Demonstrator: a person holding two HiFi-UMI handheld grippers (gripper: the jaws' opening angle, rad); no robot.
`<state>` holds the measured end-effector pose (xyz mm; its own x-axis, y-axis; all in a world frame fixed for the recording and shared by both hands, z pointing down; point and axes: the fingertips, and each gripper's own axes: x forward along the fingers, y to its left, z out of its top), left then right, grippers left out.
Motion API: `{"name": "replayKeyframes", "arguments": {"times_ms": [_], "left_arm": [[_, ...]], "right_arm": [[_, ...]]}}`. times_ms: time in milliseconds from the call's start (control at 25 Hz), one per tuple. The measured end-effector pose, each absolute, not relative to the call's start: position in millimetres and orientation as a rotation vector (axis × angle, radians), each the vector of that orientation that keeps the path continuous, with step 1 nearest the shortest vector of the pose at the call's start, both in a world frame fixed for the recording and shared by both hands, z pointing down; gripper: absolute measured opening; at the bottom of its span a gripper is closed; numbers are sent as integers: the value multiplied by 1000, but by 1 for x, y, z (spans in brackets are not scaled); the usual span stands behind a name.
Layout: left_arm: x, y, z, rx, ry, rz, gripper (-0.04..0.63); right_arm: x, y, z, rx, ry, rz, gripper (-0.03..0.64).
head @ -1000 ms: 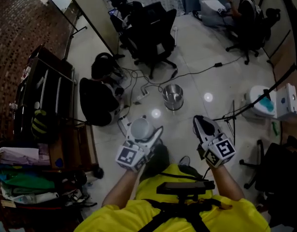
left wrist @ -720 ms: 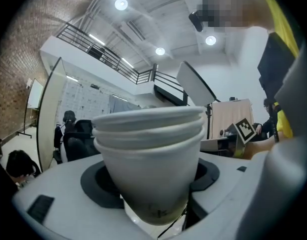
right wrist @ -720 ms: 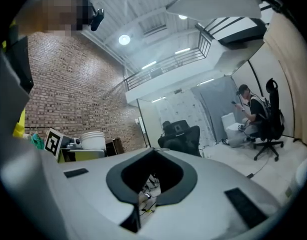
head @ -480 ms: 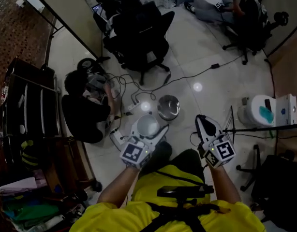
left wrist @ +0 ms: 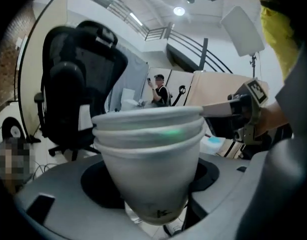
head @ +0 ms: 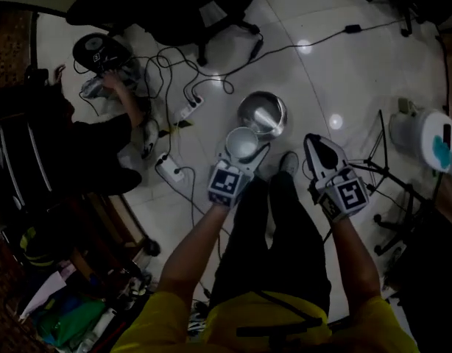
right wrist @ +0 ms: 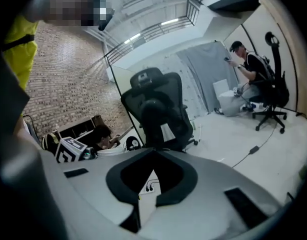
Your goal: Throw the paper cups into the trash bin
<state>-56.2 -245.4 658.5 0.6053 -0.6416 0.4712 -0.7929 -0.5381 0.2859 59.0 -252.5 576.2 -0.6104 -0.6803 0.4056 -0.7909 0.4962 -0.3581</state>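
A stack of nested white paper cups (head: 241, 141) is upright between the jaws of my left gripper (head: 246, 148), which is shut on it. In the left gripper view the cups (left wrist: 149, 156) fill the middle, with three rims showing. The round metal trash bin (head: 261, 114) stands open on the floor just beyond the cups, its near rim touching the cups' outline in the head view. My right gripper (head: 315, 144) hangs to the right of the bin, jaws together with nothing between them. In the right gripper view, the right gripper's (right wrist: 140, 204) jaws meet.
Cables and power strips (head: 183, 111) trail over the white floor left of the bin. A person (head: 101, 134) sits on the floor at left. A black office chair (head: 160, 2) stands behind the bin. A tripod stand (head: 380, 175) is at right, dark shelving (head: 20, 175) at far left.
The view has closed in on the bin and tilted down. The bin now lies right beyond the left gripper's cups. Both grippers keep their hold and pose.
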Motion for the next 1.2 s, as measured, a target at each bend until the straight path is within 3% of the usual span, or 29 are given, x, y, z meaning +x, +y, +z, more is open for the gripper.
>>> {"name": "replayKeyframes", "arguments": {"times_ms": [280, 440, 1040, 1200], "left_arm": [[-32, -274, 937, 2295, -1057, 814, 328], [-29, -263, 1029, 2181, -1002, 1030, 334], [-56, -251, 1080, 1894, -1019, 1157, 357], [-63, -257, 1051, 1908, -1099, 1013, 357]], "right_arm": [[63, -276, 765, 1217, -2386, 893, 6], [73, -267, 820, 1199, -2295, 957, 6], [71, -274, 898, 1173, -2168, 1018, 6], [69, -279, 894, 1179, -2167, 992, 6]]}}
